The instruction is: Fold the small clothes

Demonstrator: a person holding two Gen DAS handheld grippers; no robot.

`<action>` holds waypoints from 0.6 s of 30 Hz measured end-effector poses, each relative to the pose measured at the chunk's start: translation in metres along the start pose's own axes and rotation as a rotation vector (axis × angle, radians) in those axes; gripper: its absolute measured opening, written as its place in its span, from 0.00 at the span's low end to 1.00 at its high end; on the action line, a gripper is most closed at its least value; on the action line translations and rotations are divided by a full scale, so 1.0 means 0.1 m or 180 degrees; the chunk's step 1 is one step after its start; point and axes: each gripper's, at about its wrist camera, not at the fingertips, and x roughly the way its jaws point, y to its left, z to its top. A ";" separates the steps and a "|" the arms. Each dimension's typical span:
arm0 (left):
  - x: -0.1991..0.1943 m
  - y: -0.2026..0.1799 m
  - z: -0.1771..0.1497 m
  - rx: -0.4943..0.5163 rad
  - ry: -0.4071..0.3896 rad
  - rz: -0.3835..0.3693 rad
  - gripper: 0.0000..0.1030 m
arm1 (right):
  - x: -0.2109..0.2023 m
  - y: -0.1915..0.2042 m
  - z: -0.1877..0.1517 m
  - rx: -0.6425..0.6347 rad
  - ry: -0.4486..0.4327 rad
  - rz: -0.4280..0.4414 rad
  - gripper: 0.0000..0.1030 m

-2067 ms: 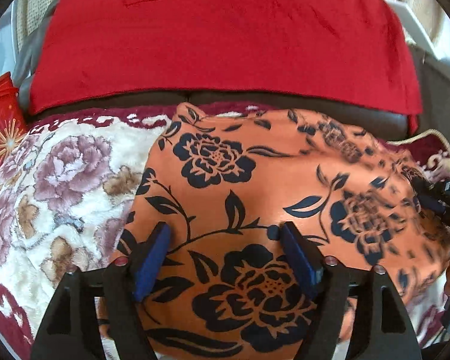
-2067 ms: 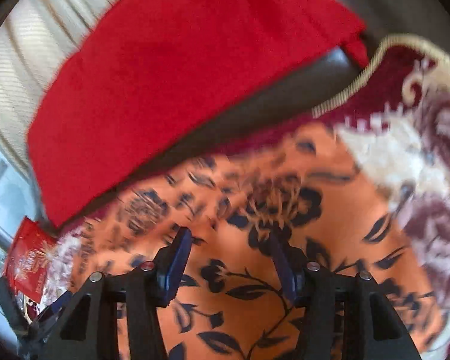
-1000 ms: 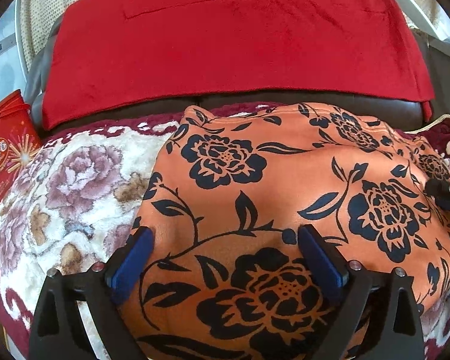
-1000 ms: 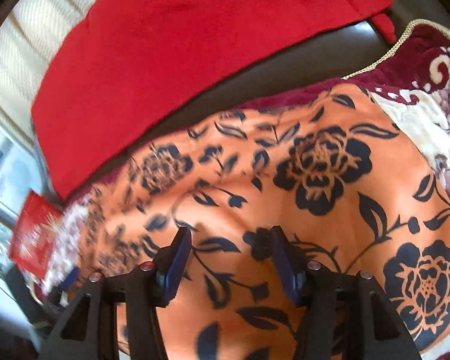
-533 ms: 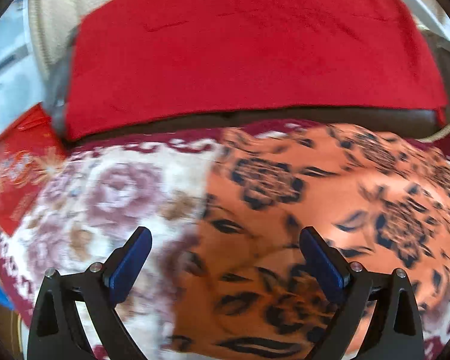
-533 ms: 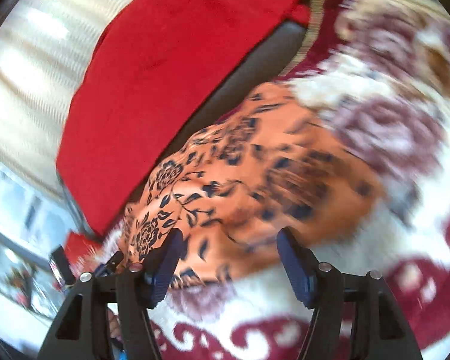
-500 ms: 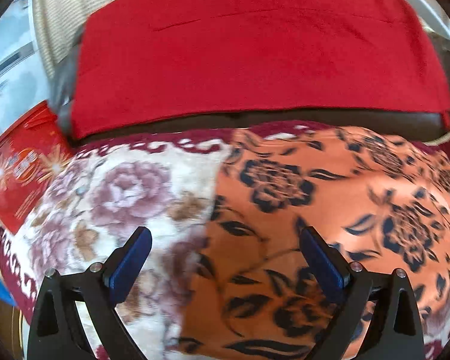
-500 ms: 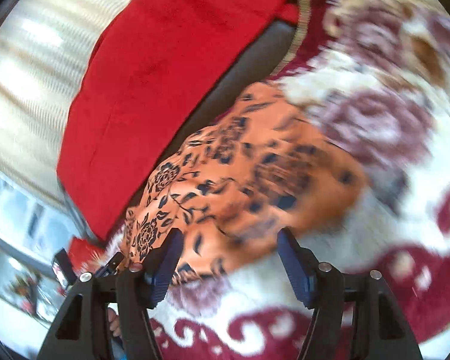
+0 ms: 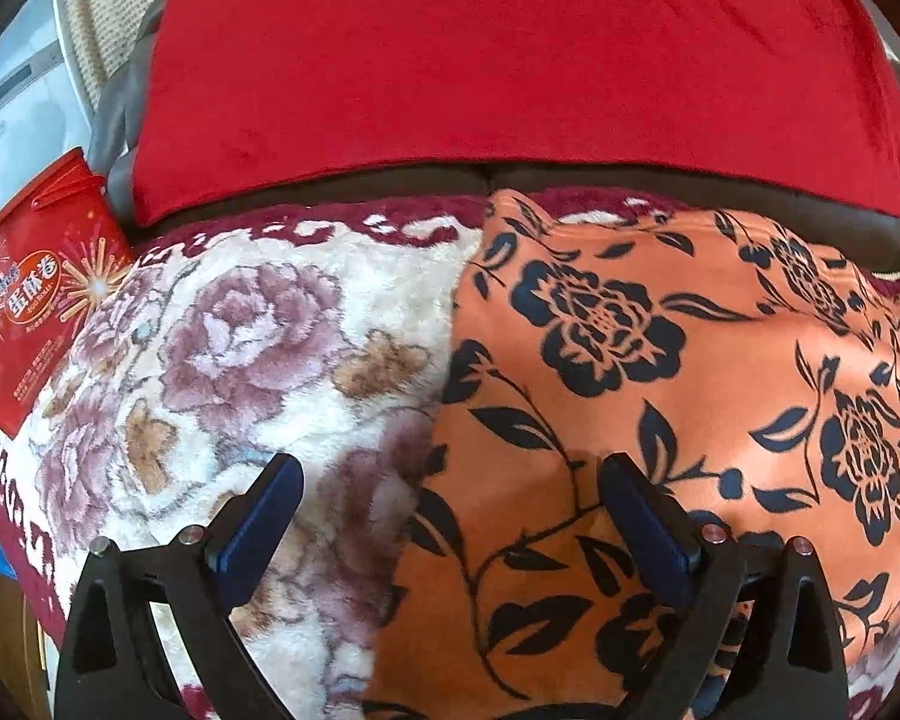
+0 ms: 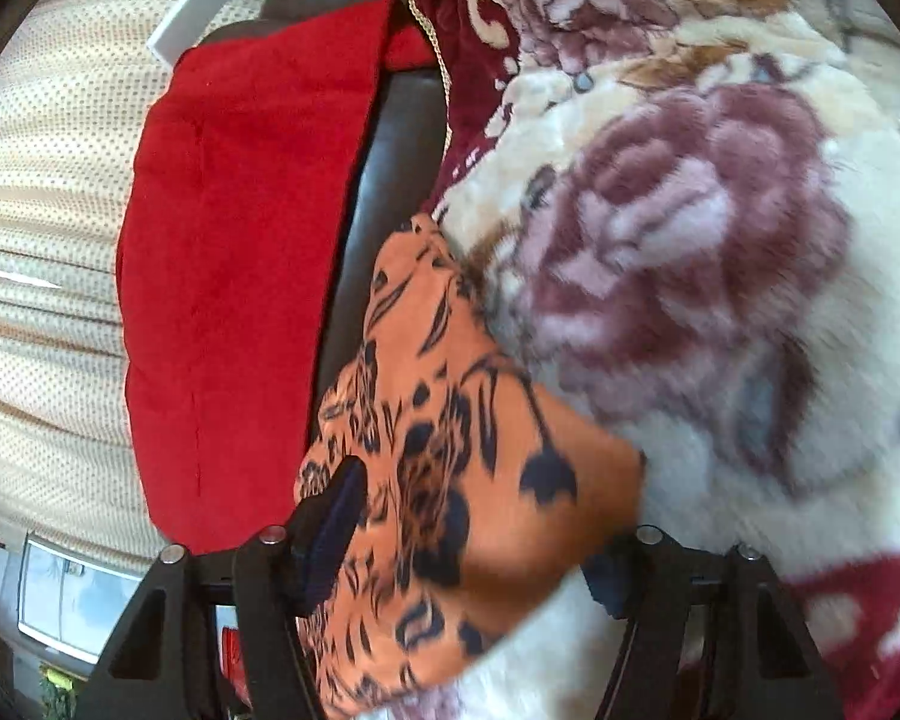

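Nearest the left wrist camera, the left gripper (image 9: 447,516) is spread wide and grasps nothing, its jaws straddling the left edge of the orange floral garment (image 9: 660,396), which lies folded on the plush flowered blanket (image 9: 222,360). In the right wrist view (somewhat blurred), the right gripper (image 10: 480,531) is likewise released, hovering over a corner of the same garment (image 10: 450,450); whether its pads touch the cloth I cannot tell. Farther left sits a red snack bag (image 9: 30,300). Beyond the blanket a red cloth (image 9: 480,72) drapes the dark sofa back (image 9: 660,180).
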 end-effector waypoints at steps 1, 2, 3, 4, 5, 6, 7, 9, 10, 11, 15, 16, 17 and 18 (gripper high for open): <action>0.00 0.04 0.02 -0.0021 -0.0002 0.0026 0.96 | 0.05 0.01 0.03 -0.0021 0.0008 0.0004 0.40; 0.00 0.05 0.02 -0.0041 -0.0001 0.0036 0.96 | 0.11 0.02 0.05 -0.0033 0.0057 -0.0017 0.28; 0.01 0.08 0.03 -0.0069 0.0000 0.0040 0.96 | 0.16 0.01 0.05 -0.0017 0.0074 -0.0064 0.26; 0.01 0.12 0.05 -0.0101 0.0004 0.0046 0.96 | 0.16 0.04 0.04 -0.0029 0.0043 -0.0091 0.25; 0.01 0.16 0.07 -0.0143 0.0011 0.0057 0.96 | 0.15 0.08 0.03 -0.0074 0.0021 -0.0115 0.22; 0.01 0.21 0.09 -0.0188 0.0016 0.0068 0.96 | 0.12 0.15 0.02 -0.0161 -0.0014 -0.0150 0.21; 0.01 0.24 0.10 -0.0214 0.0015 0.0077 0.96 | 0.08 0.26 -0.01 -0.0278 -0.0067 -0.0185 0.20; 0.01 0.30 0.13 -0.0265 0.0011 0.0122 0.96 | 0.04 0.52 -0.08 -0.0495 -0.0125 -0.0172 0.19; 0.02 0.35 0.16 -0.0288 0.0020 0.0166 0.96 | 0.03 0.71 -0.13 -0.0626 -0.0135 -0.0154 0.19; 0.02 0.38 0.17 -0.0309 0.0028 0.0198 0.96 | 0.04 0.87 -0.17 -0.0726 -0.0132 -0.0123 0.19; 0.00 0.66 0.26 -0.0539 0.0009 0.0324 0.96 | 0.16 1.58 -0.47 -0.1122 -0.0034 0.0076 0.18; -0.02 0.75 0.27 -0.0622 -0.0008 0.0356 0.96 | 0.21 1.77 -0.58 -0.1216 0.0009 0.0156 0.18; -0.03 0.86 0.29 -0.0708 -0.0023 0.0398 0.96 | 0.23 1.88 -0.73 -0.1273 0.0035 0.0206 0.18; -0.04 0.98 0.30 -0.0795 -0.0034 0.0457 0.96 | 0.30 2.04 -0.87 -0.1335 0.0091 0.0287 0.18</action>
